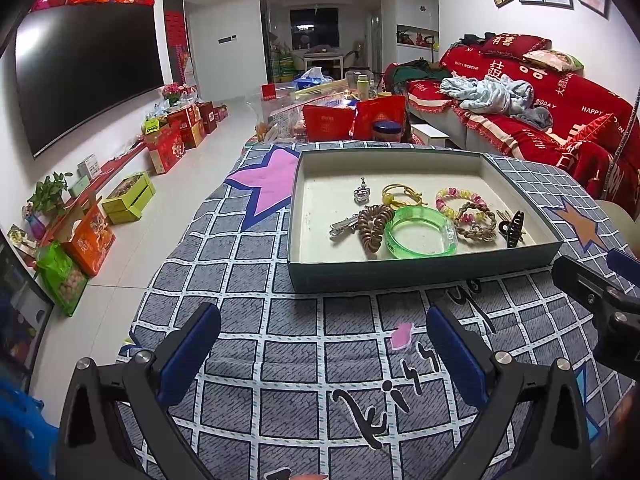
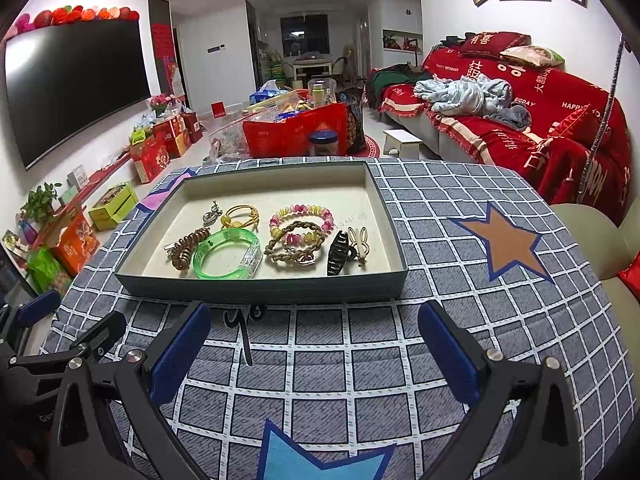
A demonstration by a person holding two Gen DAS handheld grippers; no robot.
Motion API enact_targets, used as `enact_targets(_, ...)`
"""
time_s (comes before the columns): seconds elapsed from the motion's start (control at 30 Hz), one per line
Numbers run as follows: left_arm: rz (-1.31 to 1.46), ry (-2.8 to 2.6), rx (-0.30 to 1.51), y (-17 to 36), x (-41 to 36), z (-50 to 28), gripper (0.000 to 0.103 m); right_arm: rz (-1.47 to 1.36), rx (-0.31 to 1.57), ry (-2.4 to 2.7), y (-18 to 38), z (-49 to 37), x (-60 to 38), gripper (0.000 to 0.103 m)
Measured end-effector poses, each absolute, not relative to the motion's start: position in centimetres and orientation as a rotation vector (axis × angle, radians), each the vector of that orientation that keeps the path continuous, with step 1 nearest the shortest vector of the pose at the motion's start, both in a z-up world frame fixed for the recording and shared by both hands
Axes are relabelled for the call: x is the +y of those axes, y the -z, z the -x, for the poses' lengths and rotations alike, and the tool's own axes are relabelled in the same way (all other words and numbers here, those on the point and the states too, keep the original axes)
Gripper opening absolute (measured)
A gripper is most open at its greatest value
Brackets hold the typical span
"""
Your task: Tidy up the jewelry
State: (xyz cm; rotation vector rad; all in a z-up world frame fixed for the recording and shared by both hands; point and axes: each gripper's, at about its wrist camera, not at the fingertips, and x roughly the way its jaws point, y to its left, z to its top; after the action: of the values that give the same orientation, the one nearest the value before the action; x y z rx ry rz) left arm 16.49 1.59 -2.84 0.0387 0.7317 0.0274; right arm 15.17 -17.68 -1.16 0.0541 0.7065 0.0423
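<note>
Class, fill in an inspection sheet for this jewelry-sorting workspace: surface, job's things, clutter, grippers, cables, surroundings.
Surface: grey checked cloth with star patches.
Job's things: shallow tray holding green bangle, beaded bracelet, braided bracelet, coil hair tie, yellow hair tie, black claw clip, silver pendant.
Clutter: nothing seen on the cloth beside the tray.
Grippers: left gripper and right gripper open, empty, short of the tray.
Cables: nothing seen.
Surroundings: red sofa, television, gift boxes.
</note>
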Motion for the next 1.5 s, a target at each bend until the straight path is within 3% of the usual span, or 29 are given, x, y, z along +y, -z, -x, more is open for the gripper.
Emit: enact_targets(1.5, -0.042, -0.025, 0.742, 3.18, 1.34, -16.55, 0.103, -0.060, 0.714, -0.043, 1.38, -15.15, -17.46, 0.103)
